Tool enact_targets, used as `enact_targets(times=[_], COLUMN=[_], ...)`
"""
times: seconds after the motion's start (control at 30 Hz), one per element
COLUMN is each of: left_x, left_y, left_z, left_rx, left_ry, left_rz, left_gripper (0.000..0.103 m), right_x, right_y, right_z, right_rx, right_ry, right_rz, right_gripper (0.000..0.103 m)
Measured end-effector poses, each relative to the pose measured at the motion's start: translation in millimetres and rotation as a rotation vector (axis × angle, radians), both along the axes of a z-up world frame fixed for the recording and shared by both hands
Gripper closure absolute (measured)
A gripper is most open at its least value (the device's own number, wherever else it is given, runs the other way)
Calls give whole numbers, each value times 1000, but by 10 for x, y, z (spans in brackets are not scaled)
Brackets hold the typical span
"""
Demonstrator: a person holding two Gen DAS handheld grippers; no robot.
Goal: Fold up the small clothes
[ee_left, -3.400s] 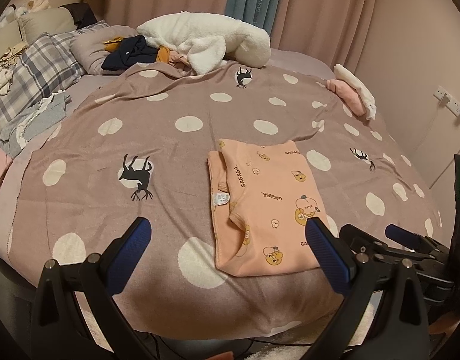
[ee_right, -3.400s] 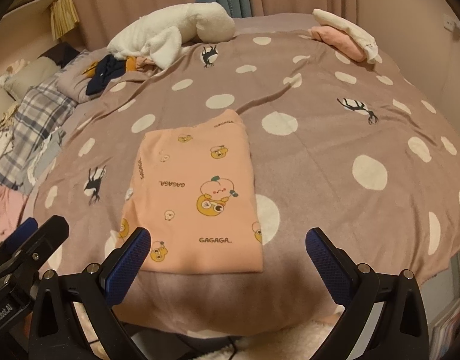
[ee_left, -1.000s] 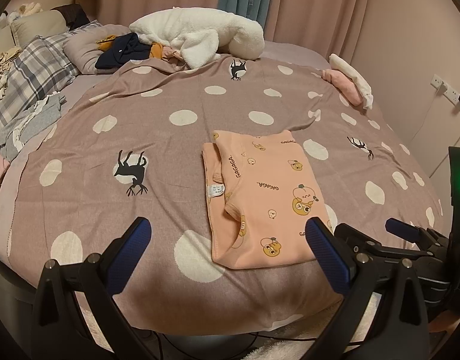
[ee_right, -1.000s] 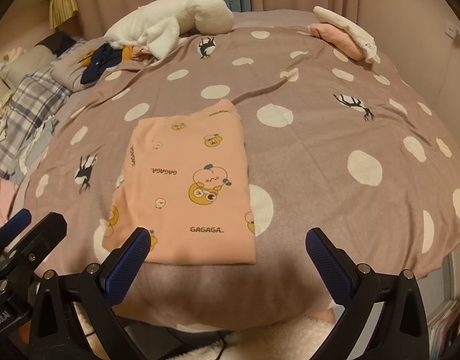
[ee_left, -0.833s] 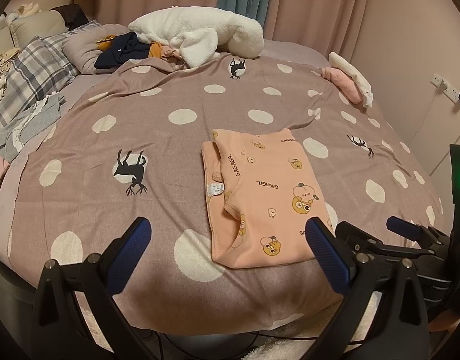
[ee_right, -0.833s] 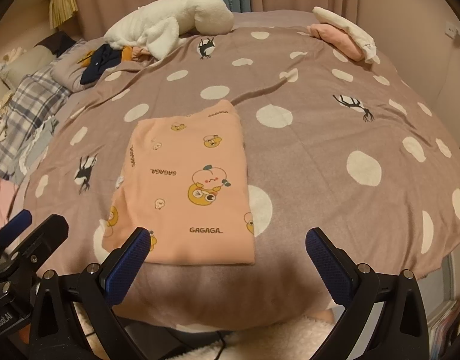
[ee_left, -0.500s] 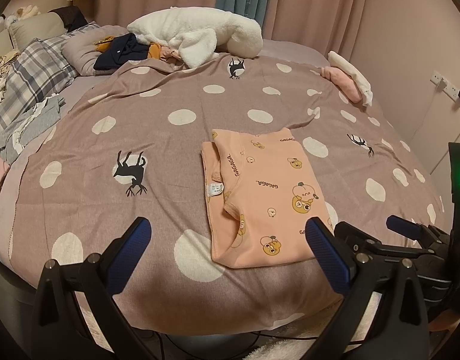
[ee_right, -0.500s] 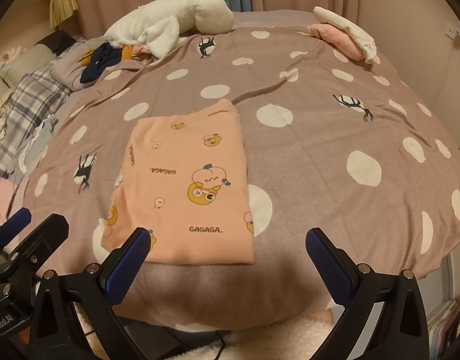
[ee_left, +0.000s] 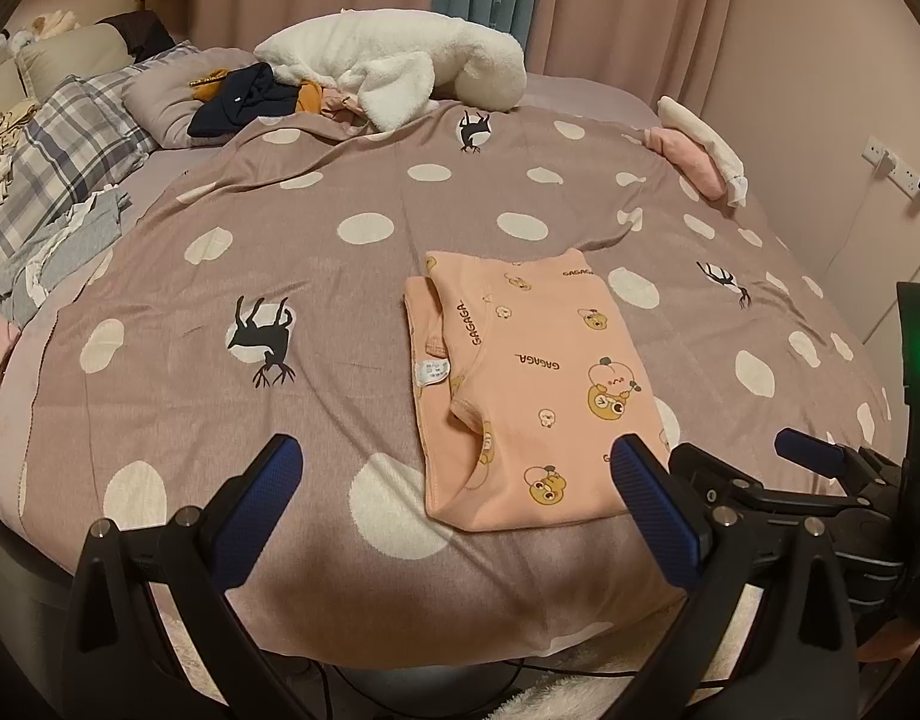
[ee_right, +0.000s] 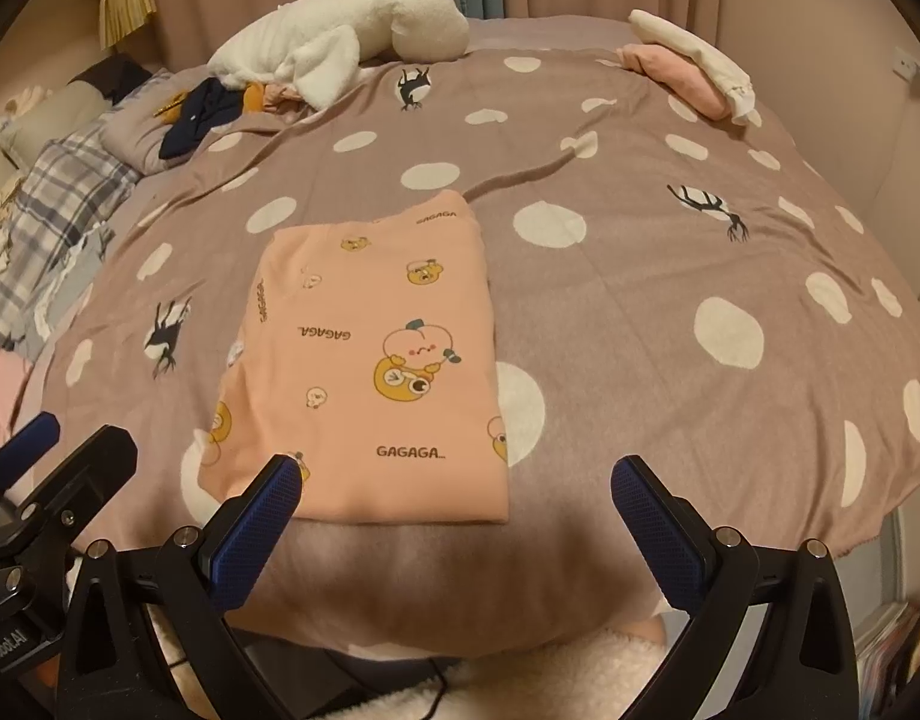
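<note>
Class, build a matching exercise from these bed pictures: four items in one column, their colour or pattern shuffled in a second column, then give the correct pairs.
Column A
1. folded shirt
2. blanket
3. fluffy throw
4. pillow

Column B
a. grey plaid
b. white
c. peach with cartoon bears
d. mauve with cream dots

Pairs: 1-c, 2-d, 3-b, 4-a
</note>
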State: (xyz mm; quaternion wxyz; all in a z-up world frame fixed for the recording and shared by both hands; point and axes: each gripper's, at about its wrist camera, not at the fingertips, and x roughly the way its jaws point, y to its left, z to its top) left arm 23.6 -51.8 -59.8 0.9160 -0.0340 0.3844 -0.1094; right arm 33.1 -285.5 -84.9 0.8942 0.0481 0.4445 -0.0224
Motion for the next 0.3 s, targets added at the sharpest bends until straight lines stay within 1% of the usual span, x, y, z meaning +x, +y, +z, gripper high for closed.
enact_targets(times=[0.17, 0.23, 0.3], left_x=[-3, -42, -57], left_y=[0, 31, 52], left_z=[5, 7, 6], left_rx=[-5, -7, 13], left_ry=[-6, -36, -50], left_rz=[1, 14, 25], left_gripper=[1, 1, 1], right_x=[0, -2, -3], right_y=[6, 6, 7], right_z=[-8, -10, -10], right_rx=[-3, -5, -4], right_ry=[4, 5, 4], right_rz=[3, 3, 3], right_gripper=[0, 0, 0])
